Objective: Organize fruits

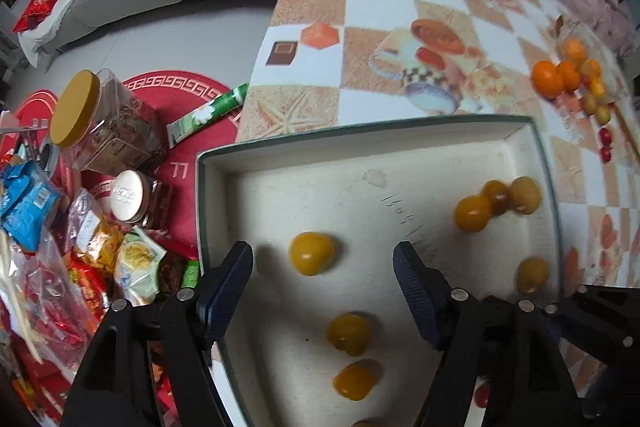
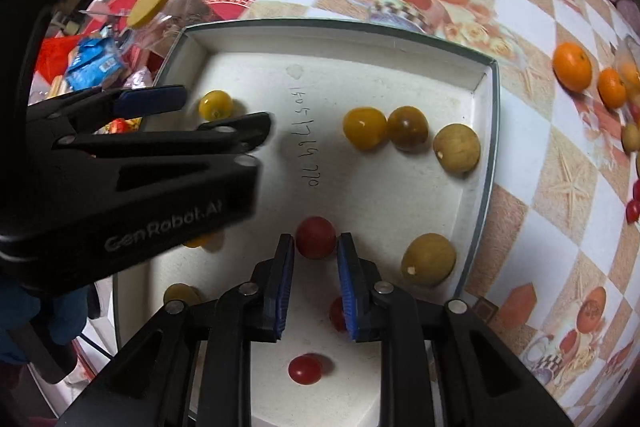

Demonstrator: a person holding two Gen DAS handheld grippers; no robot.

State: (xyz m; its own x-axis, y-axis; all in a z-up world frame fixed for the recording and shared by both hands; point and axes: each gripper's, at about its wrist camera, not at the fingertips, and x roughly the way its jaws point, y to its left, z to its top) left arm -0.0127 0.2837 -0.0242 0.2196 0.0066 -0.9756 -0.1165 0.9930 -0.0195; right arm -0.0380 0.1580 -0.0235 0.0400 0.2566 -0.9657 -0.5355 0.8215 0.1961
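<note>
Both grippers hung over the white tray (image 2: 486,131); the left gripper (image 1: 323,269) stood wide open and empty above a yellow tomato (image 1: 312,253), while the right gripper (image 2: 316,247), slightly parted, released a red tomato (image 2: 315,237) near the tray's right edge, and should rise straight up.

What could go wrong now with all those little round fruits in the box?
1. The red tomato sits loose between the right gripper pads; it may roll away across the white box.
2. The left gripper hangs open over a yellow fruit and might knock it into its neighbours.
3. The oranges lie loose on the tablecloth and could roll.
</note>
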